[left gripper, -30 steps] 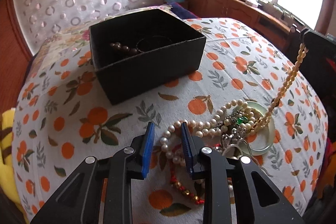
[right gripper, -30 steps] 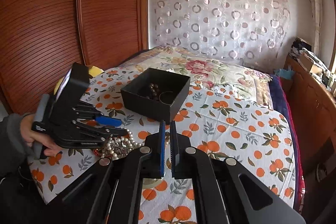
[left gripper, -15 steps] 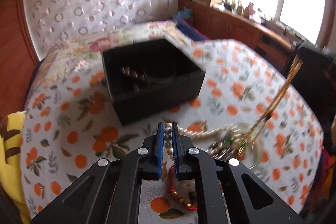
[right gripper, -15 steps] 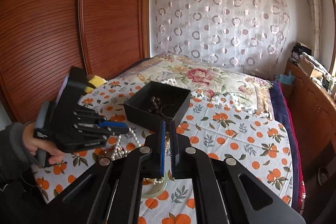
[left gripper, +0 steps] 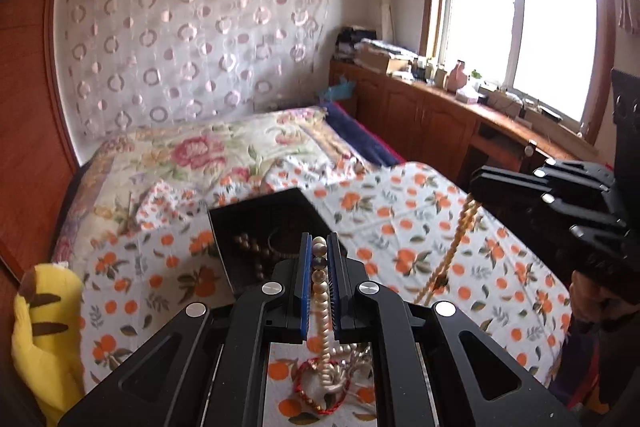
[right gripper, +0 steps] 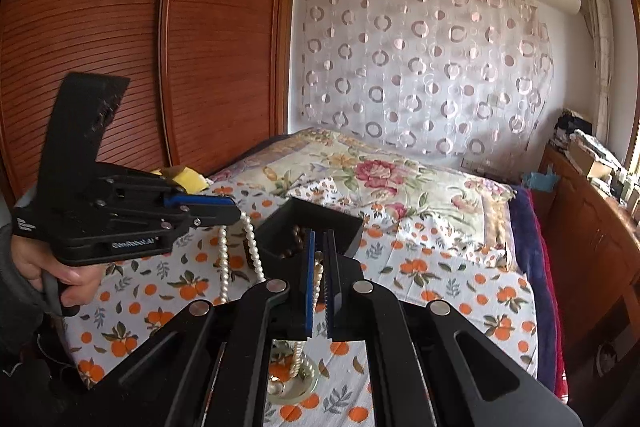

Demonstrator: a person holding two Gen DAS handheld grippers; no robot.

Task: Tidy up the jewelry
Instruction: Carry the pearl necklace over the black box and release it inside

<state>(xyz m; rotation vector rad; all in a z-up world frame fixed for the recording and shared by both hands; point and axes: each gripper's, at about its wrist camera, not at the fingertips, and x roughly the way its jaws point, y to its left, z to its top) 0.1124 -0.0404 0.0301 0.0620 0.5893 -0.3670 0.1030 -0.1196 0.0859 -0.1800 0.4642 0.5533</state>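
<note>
My left gripper (left gripper: 319,239) is shut on a white pearl necklace (left gripper: 320,301), which hangs from its blue pads down to a tangled jewelry pile (left gripper: 328,375) on the orange-print bedspread. Seen from the right wrist, the left gripper (right gripper: 236,213) is held up in a hand with the pearl necklace (right gripper: 253,247) dangling in two strands. My right gripper (right gripper: 319,233) is shut on a cream bead strand (right gripper: 319,279). From the left wrist, the right gripper (left gripper: 476,187) holds that strand (left gripper: 452,251) taut. An open black box (left gripper: 272,227) with dark beads stands just beyond both.
A pale green bangle (right gripper: 298,389) lies under the right gripper, and a red bead bracelet (left gripper: 316,387) sits in the pile. A yellow plush toy (left gripper: 40,327) lies at the bed's left edge. Wooden cabinets (left gripper: 440,123) line the right; wardrobe doors (right gripper: 120,67) stand to the left.
The left gripper closed on the pearl necklace and lifted it off the bed. The right gripper rose too, drawing the cream strand up. Both views now look higher over the bed.
</note>
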